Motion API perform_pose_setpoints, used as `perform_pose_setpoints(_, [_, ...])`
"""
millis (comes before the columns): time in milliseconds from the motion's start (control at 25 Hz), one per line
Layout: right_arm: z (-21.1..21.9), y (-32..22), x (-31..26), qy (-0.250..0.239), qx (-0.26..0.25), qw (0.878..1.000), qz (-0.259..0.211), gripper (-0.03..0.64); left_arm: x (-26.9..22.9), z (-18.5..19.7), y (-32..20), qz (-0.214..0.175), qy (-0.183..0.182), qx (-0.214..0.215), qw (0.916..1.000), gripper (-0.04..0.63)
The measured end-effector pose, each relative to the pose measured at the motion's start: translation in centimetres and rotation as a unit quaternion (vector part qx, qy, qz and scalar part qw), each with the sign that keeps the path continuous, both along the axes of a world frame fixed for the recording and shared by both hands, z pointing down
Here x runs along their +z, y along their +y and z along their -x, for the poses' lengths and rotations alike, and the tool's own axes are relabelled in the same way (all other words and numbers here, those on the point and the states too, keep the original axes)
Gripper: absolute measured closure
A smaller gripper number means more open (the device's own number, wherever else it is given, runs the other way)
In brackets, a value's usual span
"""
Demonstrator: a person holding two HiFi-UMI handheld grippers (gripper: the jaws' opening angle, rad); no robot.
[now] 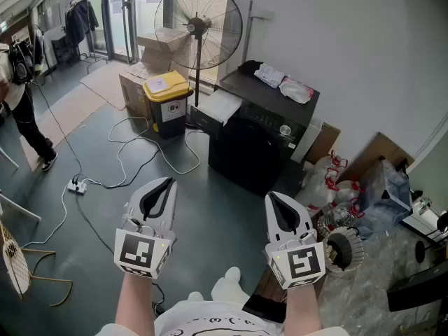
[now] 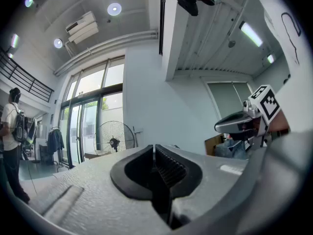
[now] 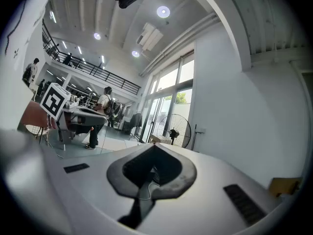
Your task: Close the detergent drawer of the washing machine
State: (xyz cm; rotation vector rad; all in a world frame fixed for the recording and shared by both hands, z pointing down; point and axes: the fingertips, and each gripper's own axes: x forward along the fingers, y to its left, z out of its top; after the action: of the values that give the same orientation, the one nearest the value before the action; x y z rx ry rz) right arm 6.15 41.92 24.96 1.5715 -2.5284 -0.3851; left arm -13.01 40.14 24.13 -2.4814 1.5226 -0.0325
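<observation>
Left tool (image 1: pixel 166 182) and right tool (image 1: pixel 272 197) are hovering, jaws together, gripping nothing; only the head view is showing the black washing machine (image 1: pixel 255 145), white detergent drawer (image 1: pixel 221 106) jutting from its top corner

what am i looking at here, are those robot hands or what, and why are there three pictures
There is no robot here. A person holds a hand tool with two jaws in each hand: the left gripper and the right gripper. The head view comes from a camera on the person's head, looking down at both tools and the floor. The left gripper view and right gripper view come from cameras riding on each tool, looking along its own jaws. Both pairs of jaws are together, with nothing between them.

Ahead stands a black washing machine. Its white detergent drawer is pulled out at the left end. Crumpled white bags or cloths lie on top. Nearby are a yellow bin, a standing fan, cardboard boxes and cables on the floor. Neither tool touches the machine.
</observation>
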Motion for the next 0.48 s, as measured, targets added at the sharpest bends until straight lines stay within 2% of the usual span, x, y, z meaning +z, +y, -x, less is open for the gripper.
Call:
perform_pose_setpoints(280, [0.1,1.4,-0.5,-0.011,0.025,1.000,0.007,0.624,0.2,1.0,1.6,0.006,-0.004,0.011,0.9999,0.566])
perform_pose_setpoints(480, [1.0,1.6,-0.4,-0.014,0.023,1.000,0.008,0.623,0.3,1.8,1.3,0.009,0.001,0.016,0.9998,0.566])
